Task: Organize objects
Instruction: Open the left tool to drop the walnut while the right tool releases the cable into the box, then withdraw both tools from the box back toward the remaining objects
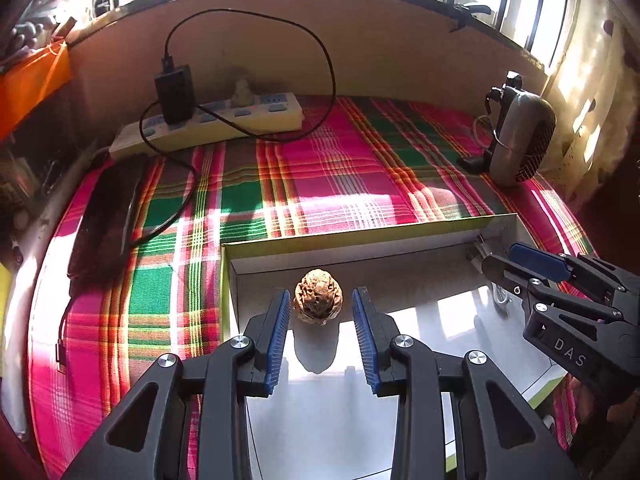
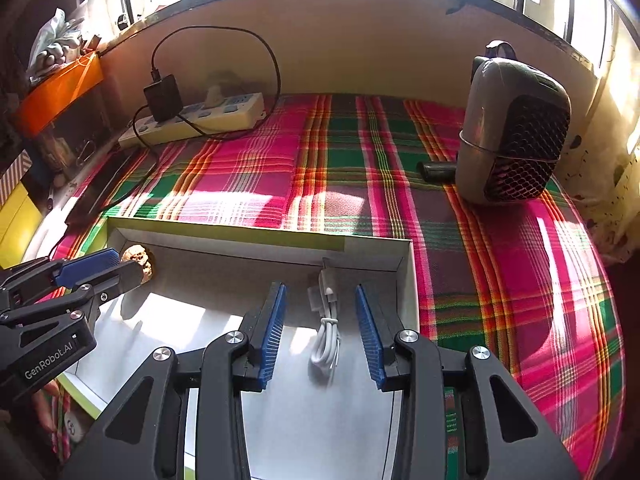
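The walnut (image 1: 318, 296) sits at the left end of the shallow white box (image 1: 360, 236), between the parted pads of the left gripper (image 1: 321, 304), apparently set down there. At the right end, the coiled white cable (image 2: 326, 332) lies between the right gripper (image 2: 321, 308), whose jaws also stand apart. A plaid cloth (image 2: 360, 160) covers the sunlit surface under a window

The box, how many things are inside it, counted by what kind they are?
In the box:
Walnut: 1
White cable: 1
Total: 2
Both lie loose on the floor of the box, each between open jaws that do not touch it: the left gripper at the walnut, the right gripper at the cable.
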A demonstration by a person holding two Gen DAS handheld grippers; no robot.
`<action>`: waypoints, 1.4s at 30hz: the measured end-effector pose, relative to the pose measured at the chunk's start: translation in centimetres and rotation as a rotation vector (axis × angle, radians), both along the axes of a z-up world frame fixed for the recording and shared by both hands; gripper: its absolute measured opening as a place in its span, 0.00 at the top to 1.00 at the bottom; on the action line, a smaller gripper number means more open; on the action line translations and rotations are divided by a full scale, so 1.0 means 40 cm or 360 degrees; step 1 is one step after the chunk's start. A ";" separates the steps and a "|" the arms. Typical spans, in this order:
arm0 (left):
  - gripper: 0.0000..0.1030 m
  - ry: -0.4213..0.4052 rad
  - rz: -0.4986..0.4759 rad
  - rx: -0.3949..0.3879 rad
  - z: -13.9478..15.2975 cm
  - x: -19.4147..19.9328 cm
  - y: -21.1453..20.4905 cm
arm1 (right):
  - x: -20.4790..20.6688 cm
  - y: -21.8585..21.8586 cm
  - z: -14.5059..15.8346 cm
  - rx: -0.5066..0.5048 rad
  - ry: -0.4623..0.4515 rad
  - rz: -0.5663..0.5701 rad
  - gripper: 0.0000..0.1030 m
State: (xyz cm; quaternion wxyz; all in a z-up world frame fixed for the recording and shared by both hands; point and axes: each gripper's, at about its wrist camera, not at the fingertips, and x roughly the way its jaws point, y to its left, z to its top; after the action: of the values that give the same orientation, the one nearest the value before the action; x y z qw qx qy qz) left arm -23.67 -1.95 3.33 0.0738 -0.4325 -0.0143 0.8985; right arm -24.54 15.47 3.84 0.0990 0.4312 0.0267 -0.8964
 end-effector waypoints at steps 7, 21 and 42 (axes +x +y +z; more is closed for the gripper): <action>0.70 0.0058 0.0003 -0.0006 0.033 0.067 -0.007 | 0.061 0.006 0.033 -0.0027 0.0048 -0.0002 0.63; 0.70 0.0169 -0.0008 0.0018 0.076 0.257 -0.026 | 0.236 0.034 0.077 -0.0065 0.0142 -0.0016 0.63; 0.70 0.0121 0.0025 0.0128 0.010 0.457 -0.076 | 0.473 0.021 0.044 -0.0184 0.0156 0.0286 0.63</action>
State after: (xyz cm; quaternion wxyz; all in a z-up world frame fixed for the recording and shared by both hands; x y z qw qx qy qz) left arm -5.40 -4.97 3.72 0.0844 -0.3945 -0.0509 0.9136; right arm -5.62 16.31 5.60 0.2022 0.3763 0.0182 -0.9040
